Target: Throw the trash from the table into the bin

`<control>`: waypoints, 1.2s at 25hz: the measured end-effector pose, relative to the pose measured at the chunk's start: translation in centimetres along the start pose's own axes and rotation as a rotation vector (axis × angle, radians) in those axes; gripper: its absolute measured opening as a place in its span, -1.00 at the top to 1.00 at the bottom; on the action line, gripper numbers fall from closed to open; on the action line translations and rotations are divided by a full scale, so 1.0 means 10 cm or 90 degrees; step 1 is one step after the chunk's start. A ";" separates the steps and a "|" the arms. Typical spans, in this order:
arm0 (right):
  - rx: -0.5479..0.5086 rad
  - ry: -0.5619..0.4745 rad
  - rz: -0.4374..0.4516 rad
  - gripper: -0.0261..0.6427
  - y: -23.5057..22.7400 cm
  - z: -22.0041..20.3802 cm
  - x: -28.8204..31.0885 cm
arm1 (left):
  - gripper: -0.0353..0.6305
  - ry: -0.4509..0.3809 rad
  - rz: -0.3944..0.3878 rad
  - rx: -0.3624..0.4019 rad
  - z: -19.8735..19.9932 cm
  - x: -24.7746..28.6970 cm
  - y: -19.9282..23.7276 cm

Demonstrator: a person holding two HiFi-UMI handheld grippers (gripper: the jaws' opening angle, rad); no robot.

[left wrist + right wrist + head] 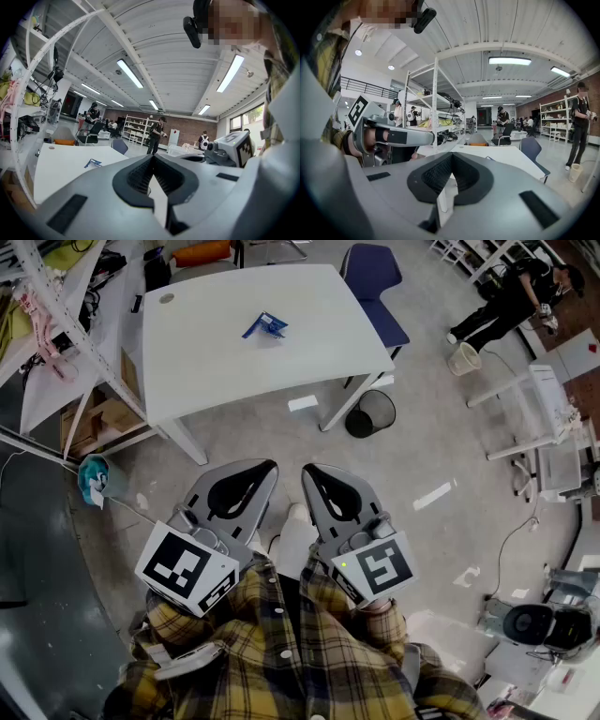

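A white table [216, 343] stands ahead. The left gripper [268, 467] and right gripper [309, 470] are held side by side near the person's body, both with jaws closed together and nothing between them. A black bin [371, 413] sits on the floor by the table's corner. A blue wrapper [265, 325] lies on the tabletop.

trash [265, 325]: small blue-and-white wrapper, crumpled, lying flat on the white table [216, 352], right of its centre.
bin [382, 409]: black, round, upright on floor, just beside the table's near right leg.
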State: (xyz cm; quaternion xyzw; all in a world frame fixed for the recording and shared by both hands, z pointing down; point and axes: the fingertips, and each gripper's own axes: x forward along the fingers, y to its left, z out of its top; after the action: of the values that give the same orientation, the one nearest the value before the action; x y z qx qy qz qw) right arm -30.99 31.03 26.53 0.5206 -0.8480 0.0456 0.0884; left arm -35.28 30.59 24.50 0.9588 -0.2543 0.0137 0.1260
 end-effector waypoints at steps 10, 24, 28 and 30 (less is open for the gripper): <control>0.019 -0.007 -0.018 0.93 0.07 -0.04 -0.07 | 0.87 0.005 -0.005 0.006 -0.06 -0.10 -0.02; 0.045 0.024 -0.019 0.93 -0.05 -0.18 0.13 | 0.87 0.024 -0.004 -0.010 -0.13 0.02 0.23; 0.044 0.028 -0.018 0.93 -0.27 -0.19 0.31 | 0.87 0.024 0.008 -0.018 -0.11 0.22 0.44; 0.046 0.034 -0.017 0.93 -0.42 -0.19 0.40 | 0.87 0.022 0.012 -0.023 -0.09 0.38 0.53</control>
State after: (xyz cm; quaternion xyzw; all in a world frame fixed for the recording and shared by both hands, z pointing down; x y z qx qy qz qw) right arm -28.81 25.97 29.10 0.5331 -0.8363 0.0889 0.0928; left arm -34.54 24.49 26.99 0.9536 -0.2610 0.0269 0.1478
